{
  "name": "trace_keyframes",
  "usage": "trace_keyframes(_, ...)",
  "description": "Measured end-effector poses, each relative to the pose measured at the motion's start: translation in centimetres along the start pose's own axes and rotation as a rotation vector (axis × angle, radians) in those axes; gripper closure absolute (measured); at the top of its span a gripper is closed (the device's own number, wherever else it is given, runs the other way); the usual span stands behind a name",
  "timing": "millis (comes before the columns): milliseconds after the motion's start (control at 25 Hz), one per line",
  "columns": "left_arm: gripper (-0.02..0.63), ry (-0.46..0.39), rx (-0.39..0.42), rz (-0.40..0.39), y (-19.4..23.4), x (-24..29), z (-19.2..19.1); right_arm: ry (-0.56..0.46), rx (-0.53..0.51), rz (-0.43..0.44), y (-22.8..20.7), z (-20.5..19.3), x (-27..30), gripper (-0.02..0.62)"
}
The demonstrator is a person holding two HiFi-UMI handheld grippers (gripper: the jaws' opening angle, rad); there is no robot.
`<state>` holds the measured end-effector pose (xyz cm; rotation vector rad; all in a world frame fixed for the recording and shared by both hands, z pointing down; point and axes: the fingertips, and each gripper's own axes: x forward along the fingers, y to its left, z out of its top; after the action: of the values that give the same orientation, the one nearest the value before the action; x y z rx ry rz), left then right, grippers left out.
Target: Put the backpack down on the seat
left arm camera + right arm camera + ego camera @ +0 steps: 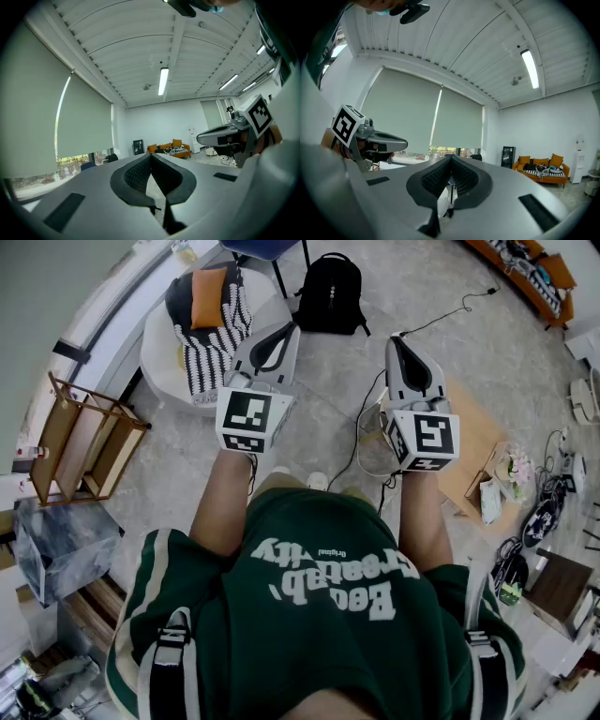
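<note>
In the head view a black backpack (330,294) stands on the floor far ahead, next to the legs of a blue chair (265,247). Left of it is a white round seat (156,354) holding a striped cushion (214,332) and an orange pillow (207,285). My left gripper (279,332) and right gripper (396,343) are held side by side in front of my chest, well short of the backpack. Both are shut with nothing between the jaws, as the left gripper (151,157) and right gripper (451,159) show in their own views.
A wooden rack (84,442) stands at the left. Flat cardboard (472,442) and cables (367,423) lie on the floor at the right, with more clutter beyond. An orange sofa (171,149) stands at the room's far wall.
</note>
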<state>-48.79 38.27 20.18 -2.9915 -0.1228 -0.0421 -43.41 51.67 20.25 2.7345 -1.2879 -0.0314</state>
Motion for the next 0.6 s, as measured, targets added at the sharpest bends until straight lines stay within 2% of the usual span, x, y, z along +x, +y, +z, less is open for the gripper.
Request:
trace_keyframes(160,0.588,-0.004,0.011,0.004,-0.6,-0.1,0.0,-0.004,-0.005,0.001,-0.1,-0.1,-0.7,0.563)
trace_keyframes(600,0.588,0.002,0.017,-0.002,-1.3,-0.1,0.1,-0.016,0.078,0.043,-0.2,-0.4,-1.2,0.563)
